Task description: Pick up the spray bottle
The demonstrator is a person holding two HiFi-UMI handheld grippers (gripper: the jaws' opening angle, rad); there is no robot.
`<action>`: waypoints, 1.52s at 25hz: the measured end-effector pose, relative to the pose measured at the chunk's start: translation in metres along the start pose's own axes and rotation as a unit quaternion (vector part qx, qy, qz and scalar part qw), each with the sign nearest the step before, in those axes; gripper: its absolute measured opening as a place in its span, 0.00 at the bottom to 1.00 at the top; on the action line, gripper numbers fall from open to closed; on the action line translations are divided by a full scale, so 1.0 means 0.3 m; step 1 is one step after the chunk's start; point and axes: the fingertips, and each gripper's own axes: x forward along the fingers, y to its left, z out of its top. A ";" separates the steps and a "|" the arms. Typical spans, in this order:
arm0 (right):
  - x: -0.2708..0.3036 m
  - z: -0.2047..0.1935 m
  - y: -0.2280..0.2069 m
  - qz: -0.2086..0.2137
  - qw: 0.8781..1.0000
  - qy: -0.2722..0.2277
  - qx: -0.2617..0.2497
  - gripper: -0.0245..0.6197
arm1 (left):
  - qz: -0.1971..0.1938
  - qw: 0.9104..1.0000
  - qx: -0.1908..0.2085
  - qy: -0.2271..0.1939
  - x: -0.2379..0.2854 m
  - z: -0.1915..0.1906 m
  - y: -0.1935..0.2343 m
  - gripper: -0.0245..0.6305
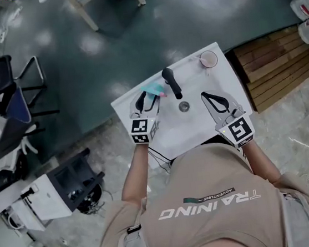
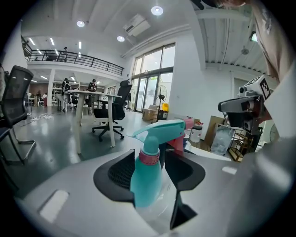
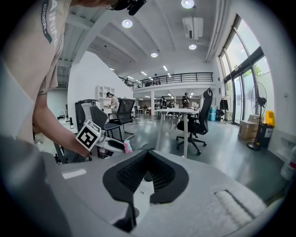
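Observation:
A teal spray bottle (image 1: 151,91) with a pink collar and nozzle stands on the white basin top (image 1: 200,128). In the left gripper view the bottle (image 2: 147,178) fills the space between the jaws of my left gripper (image 2: 151,159), with a gap on its right side. In the head view the left gripper (image 1: 147,100) stands open around the bottle, left of a black faucet (image 1: 172,83). My right gripper (image 1: 204,95) rests over the basin's right half, its tips together and nothing between them. In its own view the right gripper (image 3: 148,155) looks the same.
A drain (image 1: 184,106) sits mid-basin and a round cup (image 1: 208,59) at its far corner. A wooden pallet (image 1: 276,66) lies to the right. Office chairs (image 1: 4,82) and a white cabinet (image 1: 46,197) stand at the left. Dark floor lies beyond.

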 end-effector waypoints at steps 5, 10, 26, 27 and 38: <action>0.012 0.001 -0.013 0.001 1.000 0.002 0.007 0.04 | 0.006 1.000 0.012 -0.018 0.012 0.023 0.007 0.37; 0.024 0.002 -0.020 0.007 1.000 -0.001 0.013 0.04 | 0.017 0.999 0.031 -0.032 0.022 0.042 -0.001 0.29; -0.007 0.036 -0.025 0.023 0.999 -0.038 0.012 0.04 | 0.075 0.995 0.034 -0.053 -0.111 0.121 -0.046 0.26; -0.009 0.043 -0.022 0.025 0.999 -0.042 0.011 0.04 | 0.078 0.995 0.033 -0.056 -0.127 0.128 -0.056 0.26; -0.063 0.099 0.025 0.049 0.996 -0.077 -0.013 0.04 | 0.098 0.988 0.029 -0.115 -0.301 0.235 -0.168 0.26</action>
